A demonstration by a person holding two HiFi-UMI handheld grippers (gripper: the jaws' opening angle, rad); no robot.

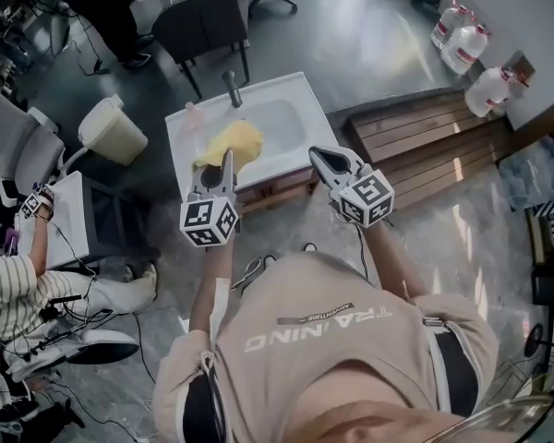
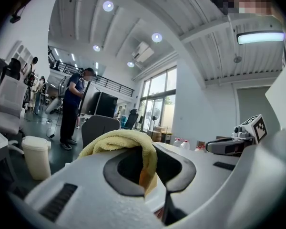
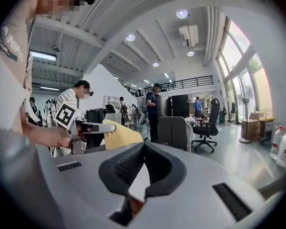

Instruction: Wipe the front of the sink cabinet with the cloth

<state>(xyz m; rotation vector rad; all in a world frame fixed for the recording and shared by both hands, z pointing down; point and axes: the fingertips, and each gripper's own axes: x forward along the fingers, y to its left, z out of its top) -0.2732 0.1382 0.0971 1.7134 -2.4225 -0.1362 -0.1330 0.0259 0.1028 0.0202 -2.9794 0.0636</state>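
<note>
The left gripper point(image 1: 227, 161) pinches a yellow cloth point(image 1: 237, 142), its jaws pressed onto a fold of it, and holds it over the white sink point(image 1: 300, 92), above the sink cabinet point(image 1: 279, 190) front. The right gripper point(image 1: 317, 153) hangs just beside it over the sink's right edge, jaws pressed together with nothing between them.

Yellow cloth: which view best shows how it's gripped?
Left gripper view: the cloth sits pinched between the left tool's jaws. Head view shows it over the sink; right gripper view, only a yellow corner.
</note>
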